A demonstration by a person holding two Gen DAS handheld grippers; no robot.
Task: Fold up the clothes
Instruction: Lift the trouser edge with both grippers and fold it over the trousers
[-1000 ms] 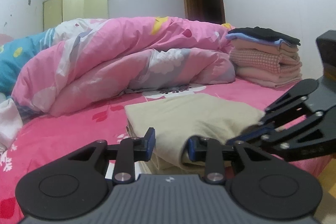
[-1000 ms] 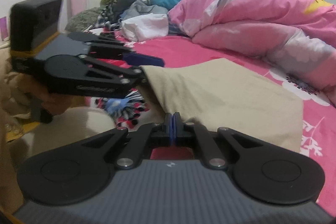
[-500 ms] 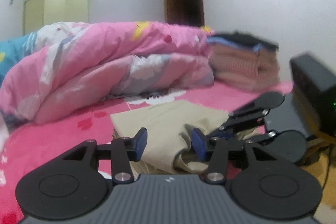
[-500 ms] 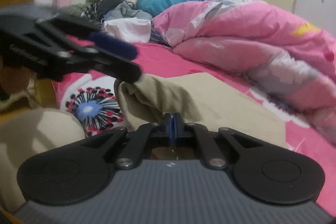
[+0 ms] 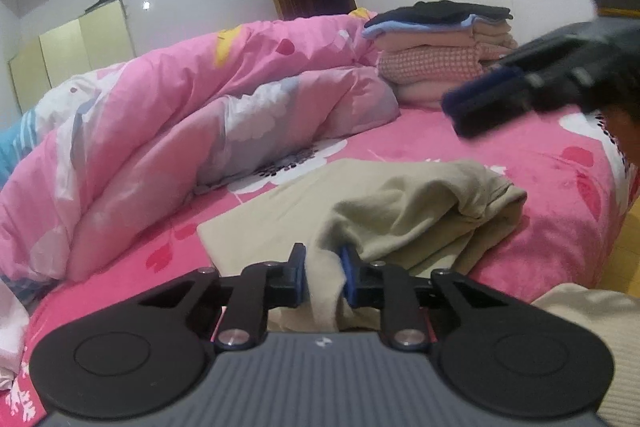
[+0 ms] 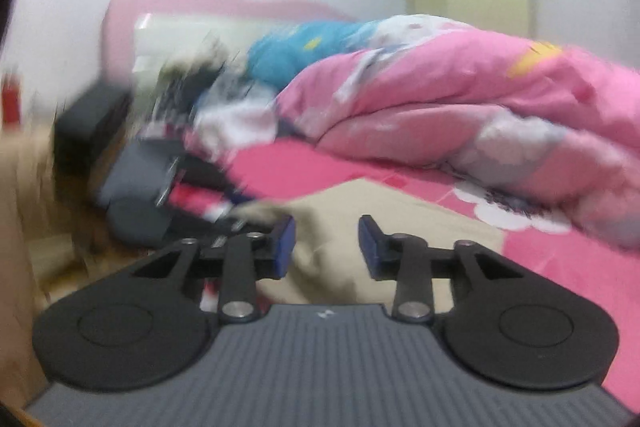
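Two tools work a beige garment (image 5: 404, 211) on the bed (image 5: 532, 163): left tool (image 5: 323, 275) pinches a fold to lift it, right tool (image 6: 326, 247) gapes apart, holding nothing.

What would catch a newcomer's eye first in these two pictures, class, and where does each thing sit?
The big rumpled pink duvet heaped across the far side of the bed draws the eye first. In front of it lies the beige garment on the pink sheet, one fold of it between the fingers of the left gripper. At the far right corner sits a neat stack of folded clothes, and the right gripper is open.
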